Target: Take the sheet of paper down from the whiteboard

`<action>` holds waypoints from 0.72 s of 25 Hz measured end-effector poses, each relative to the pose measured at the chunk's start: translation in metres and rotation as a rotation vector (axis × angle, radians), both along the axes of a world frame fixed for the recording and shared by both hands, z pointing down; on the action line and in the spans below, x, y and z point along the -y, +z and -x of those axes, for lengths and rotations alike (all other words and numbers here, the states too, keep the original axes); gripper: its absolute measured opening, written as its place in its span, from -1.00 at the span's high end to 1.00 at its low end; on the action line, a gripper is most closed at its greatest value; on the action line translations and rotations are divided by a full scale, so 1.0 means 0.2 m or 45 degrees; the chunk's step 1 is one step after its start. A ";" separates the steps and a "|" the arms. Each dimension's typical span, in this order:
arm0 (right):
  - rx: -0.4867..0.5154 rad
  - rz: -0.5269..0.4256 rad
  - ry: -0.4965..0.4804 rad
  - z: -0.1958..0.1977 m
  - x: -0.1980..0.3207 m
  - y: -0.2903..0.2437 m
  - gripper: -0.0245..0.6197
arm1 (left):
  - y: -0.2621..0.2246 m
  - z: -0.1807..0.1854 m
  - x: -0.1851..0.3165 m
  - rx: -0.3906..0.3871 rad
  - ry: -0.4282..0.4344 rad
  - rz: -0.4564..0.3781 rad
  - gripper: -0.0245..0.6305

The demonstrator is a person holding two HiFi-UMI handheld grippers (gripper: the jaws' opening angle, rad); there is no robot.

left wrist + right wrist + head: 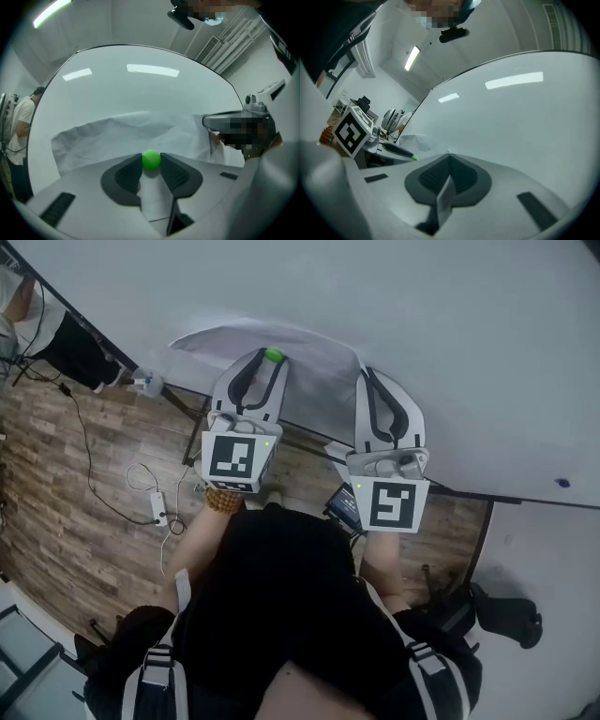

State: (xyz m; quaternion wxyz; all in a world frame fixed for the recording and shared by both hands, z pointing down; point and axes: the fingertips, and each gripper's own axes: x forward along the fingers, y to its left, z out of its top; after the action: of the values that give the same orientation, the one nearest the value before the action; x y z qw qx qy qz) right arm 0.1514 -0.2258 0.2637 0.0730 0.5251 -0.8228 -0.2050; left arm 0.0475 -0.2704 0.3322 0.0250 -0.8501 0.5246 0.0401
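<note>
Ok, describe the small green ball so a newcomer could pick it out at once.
Start at the big whiteboard, then find the crumpled sheet of paper lying against it. On that paper sits the small green ball, held between the tips of the left gripper. It is the only round, green thing; all around it is white or grey.
</note>
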 end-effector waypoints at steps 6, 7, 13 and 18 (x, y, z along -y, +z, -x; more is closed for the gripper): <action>0.083 0.087 -0.018 -0.02 -0.01 0.12 0.93 | 0.01 0.01 0.02 0.015 0.004 0.007 0.54; 0.096 0.104 -0.018 -0.03 -0.02 0.15 0.93 | 0.02 0.01 0.02 0.019 0.005 0.009 0.54; 0.163 0.170 -0.037 -0.04 -0.04 0.24 0.93 | 0.01 0.01 0.01 0.034 0.009 0.002 0.54; 0.181 0.198 -0.046 -0.05 -0.06 0.28 0.93 | 0.02 0.00 0.02 0.042 0.007 -0.004 0.54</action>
State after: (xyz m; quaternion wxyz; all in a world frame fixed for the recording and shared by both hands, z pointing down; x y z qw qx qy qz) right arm 0.1621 -0.2142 0.3203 0.0515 0.5162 -0.8486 -0.1040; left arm 0.0469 -0.2735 0.3354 0.0350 -0.8521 0.5215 0.0270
